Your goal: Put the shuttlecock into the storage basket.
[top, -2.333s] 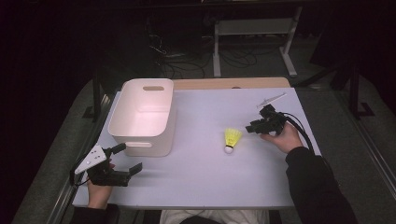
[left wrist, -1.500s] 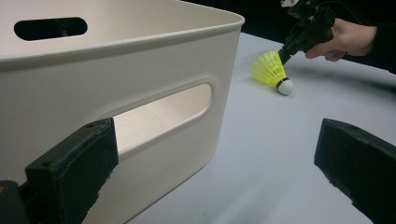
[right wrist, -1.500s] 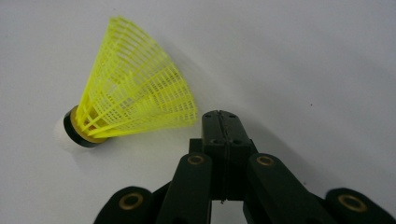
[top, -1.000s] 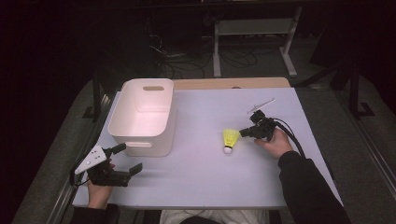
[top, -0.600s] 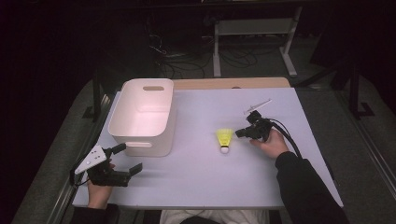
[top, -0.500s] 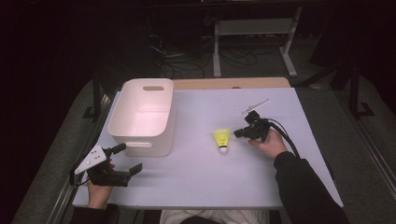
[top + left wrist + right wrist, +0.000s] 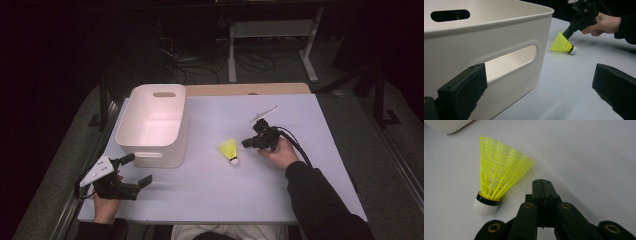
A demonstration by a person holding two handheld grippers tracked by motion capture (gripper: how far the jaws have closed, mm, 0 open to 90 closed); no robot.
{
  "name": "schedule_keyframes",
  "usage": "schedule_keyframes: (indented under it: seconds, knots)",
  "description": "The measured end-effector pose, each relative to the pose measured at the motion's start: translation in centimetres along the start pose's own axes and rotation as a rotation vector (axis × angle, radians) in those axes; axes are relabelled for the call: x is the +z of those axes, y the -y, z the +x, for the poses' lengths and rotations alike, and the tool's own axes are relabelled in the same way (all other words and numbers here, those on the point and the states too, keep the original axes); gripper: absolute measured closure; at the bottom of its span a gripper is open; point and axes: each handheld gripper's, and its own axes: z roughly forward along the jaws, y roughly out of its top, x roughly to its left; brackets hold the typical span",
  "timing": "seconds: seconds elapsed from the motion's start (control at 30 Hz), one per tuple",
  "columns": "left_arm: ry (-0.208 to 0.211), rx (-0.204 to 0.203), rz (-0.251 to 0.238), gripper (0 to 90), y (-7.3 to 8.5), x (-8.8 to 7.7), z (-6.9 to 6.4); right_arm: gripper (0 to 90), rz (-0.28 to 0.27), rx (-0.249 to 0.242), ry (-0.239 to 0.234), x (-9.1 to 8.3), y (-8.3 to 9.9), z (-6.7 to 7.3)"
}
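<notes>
right tongs (image 7: 543,185) clenched empty, tips just beside yellow plastic-mesh shuttlecock (image 7: 499,180) lying on pale counter (image 7: 310,120); left tongs (image 7: 134,170) released near white plastic bin (image 7: 150,130).

shuttlecock (image 7: 229,150) | yellow skirt, white cork | lying tilted (apparently) | on table, mid-right

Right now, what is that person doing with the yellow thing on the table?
A person holds a hand-held gripper in each hand. The right hand-held gripper, its jaws shut and empty, is next to a yellow plastic shuttlecock with a white tip lying on the pale table. The left hand-held gripper sits open near the white plastic bin.
</notes>
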Motion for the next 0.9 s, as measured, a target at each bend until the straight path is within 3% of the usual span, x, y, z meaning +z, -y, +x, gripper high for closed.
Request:
schedule_keyframes:
  seconds: [0.5,0.9]
  knots:
    - [0.001,0.0,0.0,0.0,0.0,0.0,0.0,88.5,0.01,-0.033,-0.023,0.9,-0.7,1.0]
    - [0.001,0.0,0.0,0.0,0.0,0.0,0.0,88.4,-0.004,-0.078,-0.039,0.1,-1.1,2.7]
